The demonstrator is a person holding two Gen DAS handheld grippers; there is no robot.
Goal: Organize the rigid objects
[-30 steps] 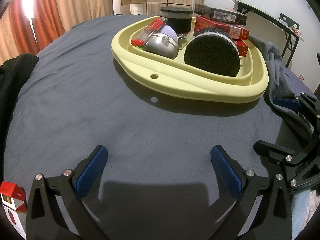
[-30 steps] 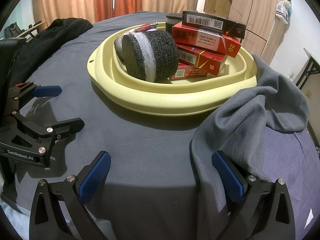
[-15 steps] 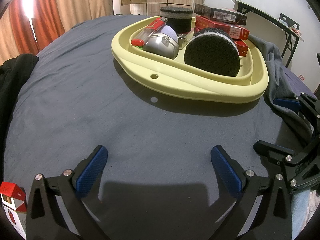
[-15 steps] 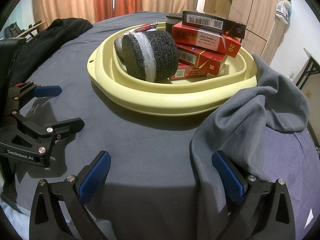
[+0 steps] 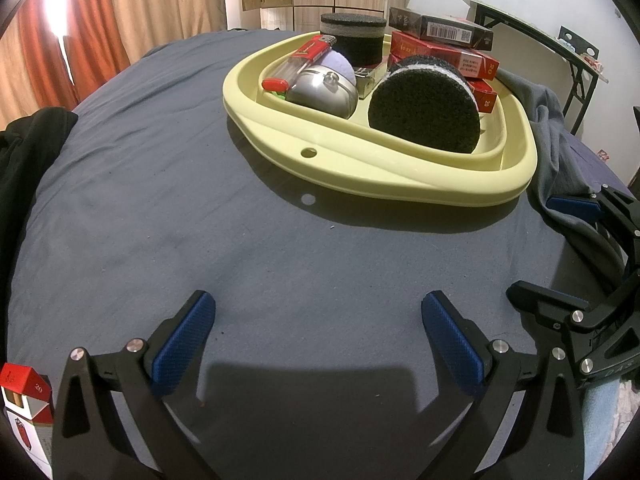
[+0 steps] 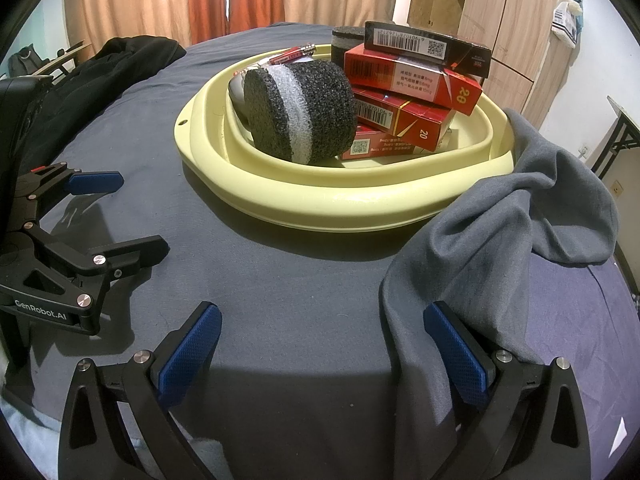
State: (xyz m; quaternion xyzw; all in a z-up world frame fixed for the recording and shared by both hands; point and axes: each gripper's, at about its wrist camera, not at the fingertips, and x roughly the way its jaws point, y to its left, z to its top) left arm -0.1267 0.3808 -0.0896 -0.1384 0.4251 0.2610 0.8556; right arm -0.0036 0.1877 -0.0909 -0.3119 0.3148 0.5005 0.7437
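A bed [image 5: 168, 216] covered by a dark grey-blue sheet carries everything. Toward its far side sits a pale yellow tray [image 5: 400, 176] holding the rigid objects. A grey cloth [image 6: 520, 216] lies crumpled against the tray's right rim and drapes down to the right gripper's right finger. A black garment [image 6: 100, 76] is heaped at the bed's left edge. In the tray, red cigarette boxes [image 6: 404, 120] are stacked on the right with a black box [image 6: 428, 46] on top; a black foam cylinder [image 6: 304, 114] with a white band lies on its side against them, a second foam cylinder [image 5: 354, 36] stands upright at the back, and a silver metal case [image 5: 324, 92] and a red lighter [image 5: 304, 60] rest on the left. An open cigarette pack [image 5: 26, 412] stands at the bed's near left corner. The left gripper [image 5: 318, 336] and right gripper [image 6: 320, 344] hover over bare sheet near the front edge, jaws wide apart, holding nothing.
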